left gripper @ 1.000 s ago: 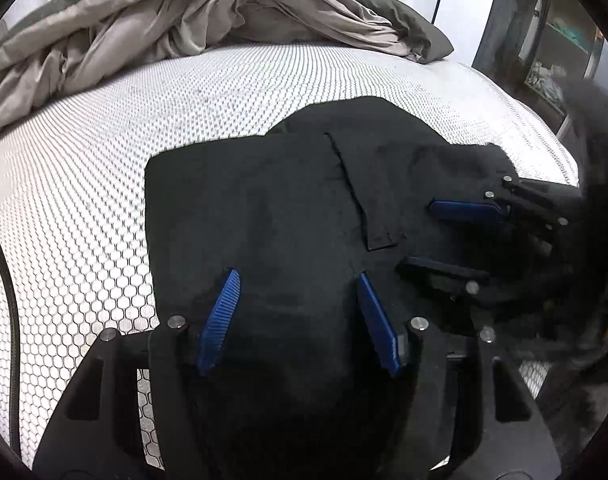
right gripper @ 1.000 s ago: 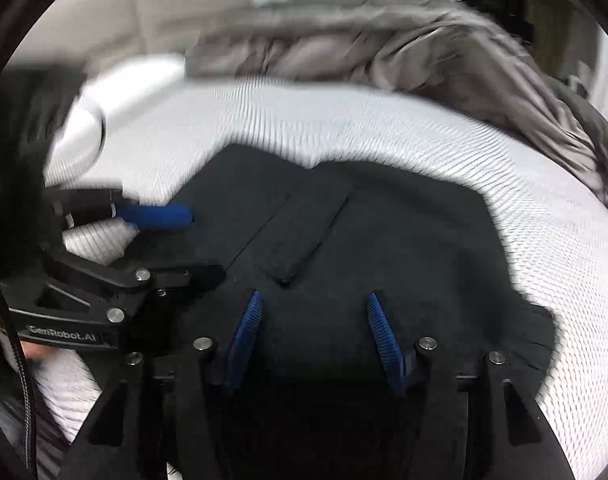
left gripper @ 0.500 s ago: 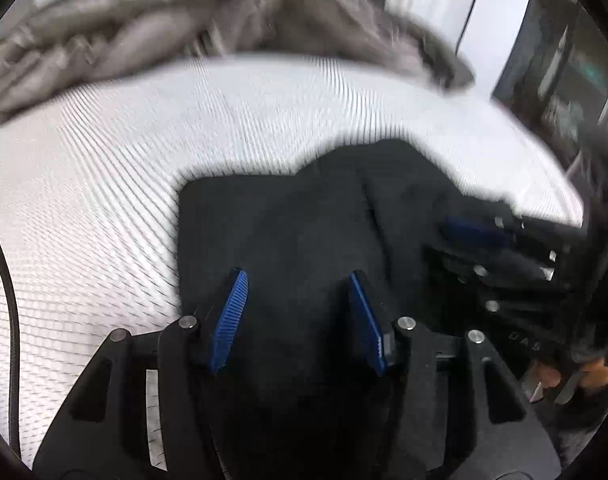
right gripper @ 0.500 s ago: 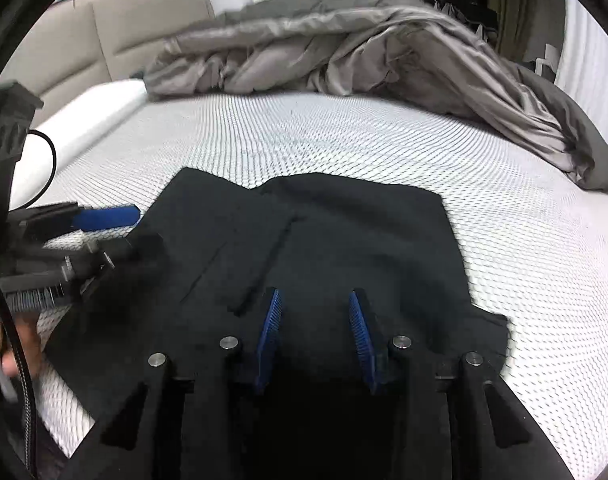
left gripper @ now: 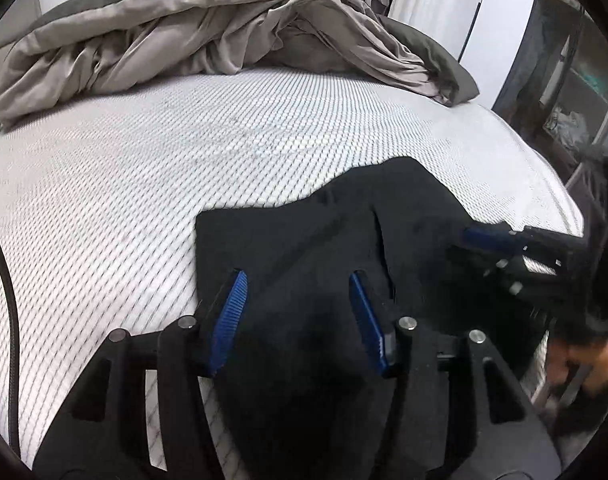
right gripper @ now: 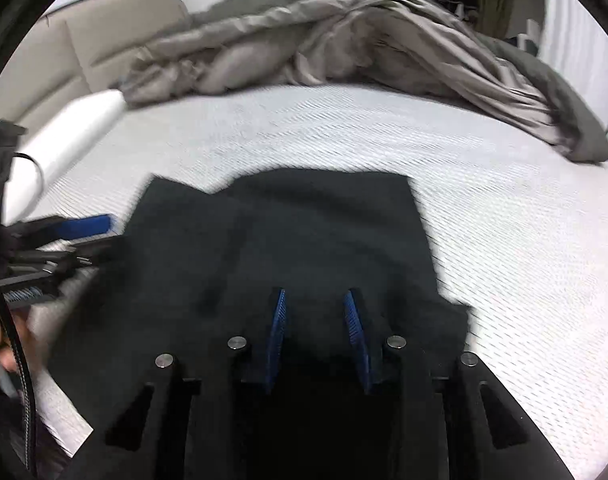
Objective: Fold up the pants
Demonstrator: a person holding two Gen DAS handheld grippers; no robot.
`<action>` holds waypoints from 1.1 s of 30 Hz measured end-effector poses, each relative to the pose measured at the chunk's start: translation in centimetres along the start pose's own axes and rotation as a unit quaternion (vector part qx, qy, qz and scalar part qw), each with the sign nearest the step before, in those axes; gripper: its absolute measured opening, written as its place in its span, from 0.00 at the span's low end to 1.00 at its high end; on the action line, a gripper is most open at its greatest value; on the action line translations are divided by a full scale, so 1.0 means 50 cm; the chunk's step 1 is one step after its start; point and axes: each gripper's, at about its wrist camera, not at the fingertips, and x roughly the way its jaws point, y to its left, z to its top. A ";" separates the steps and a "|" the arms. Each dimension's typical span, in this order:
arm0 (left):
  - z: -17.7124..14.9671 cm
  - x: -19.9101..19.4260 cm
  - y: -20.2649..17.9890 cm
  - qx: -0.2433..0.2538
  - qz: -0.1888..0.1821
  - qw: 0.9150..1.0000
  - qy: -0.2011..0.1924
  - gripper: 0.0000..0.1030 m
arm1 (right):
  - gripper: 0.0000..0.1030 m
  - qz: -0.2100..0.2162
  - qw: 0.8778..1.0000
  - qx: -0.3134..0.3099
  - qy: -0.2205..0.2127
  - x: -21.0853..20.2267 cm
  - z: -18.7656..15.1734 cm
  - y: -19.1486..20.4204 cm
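Our left claw (left gripper: 298,312) is spread wide over the near part of the black pants (left gripper: 324,248) and pinches nothing. Our right claw (right gripper: 315,334) is spread a little over their near edge, empty too. We see the pants lying folded on the white bed (left gripper: 124,200), right under both claws. We think they are soft, light and floppy, so we should pinch a corner or edge

A white honeycomb-patterned mattress (left gripper: 152,184) fills the room; a crumpled taupe duvet (left gripper: 208,36) lies at its far end, beside a beige padded headboard (right gripper: 96,40).
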 end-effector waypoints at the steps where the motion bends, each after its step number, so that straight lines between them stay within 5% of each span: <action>1: 0.005 0.023 -0.007 0.004 0.003 1.000 0.008 0.49 | 0.31 0.000 1.000 0.001 -0.003 0.010 0.011 0.010; 3: 0.000 0.077 -0.013 0.007 0.027 0.999 0.037 0.49 | 0.31 -0.006 1.000 -0.001 0.008 0.050 0.027 0.039; 6: -0.003 0.083 0.002 0.007 0.012 0.999 0.036 0.49 | 0.31 -0.032 0.998 -0.030 0.045 0.103 0.036 0.061; 11: -0.028 0.044 0.055 -0.021 0.032 0.999 0.037 0.49 | 0.25 -0.094 0.994 -0.014 0.061 0.076 0.008 -0.042; 14: -0.038 -0.006 0.054 -0.035 0.039 0.998 0.025 0.49 | 0.26 -0.054 0.998 0.000 0.040 0.035 -0.012 -0.070; 17: -0.061 -0.065 0.010 -0.011 0.000 1.000 -0.014 0.49 | 0.27 0.003 1.000 0.006 0.005 -0.025 -0.022 -0.035; 20: -0.092 -0.051 -0.041 0.029 -0.036 0.999 0.007 0.49 | 0.30 0.061 0.998 -0.033 -0.002 -0.037 -0.033 0.037; 24: -0.123 -0.032 -0.043 0.058 -0.028 0.997 0.029 0.49 | 0.30 0.030 0.995 -0.086 0.050 0.026 -0.079 0.064; 29: -0.144 -0.069 0.004 0.043 -0.018 0.998 0.031 0.51 | 0.29 -0.028 0.996 -0.075 0.044 -0.001 -0.107 -0.024; 31: -0.150 -0.089 0.002 0.032 0.008 0.999 0.017 0.50 | 0.29 -0.007 0.998 -0.054 0.037 -0.016 -0.114 -0.054; 33: -0.146 -0.101 -0.017 0.040 -0.014 0.999 0.003 0.50 | 0.30 -0.012 0.999 -0.048 0.022 -0.036 -0.108 -0.046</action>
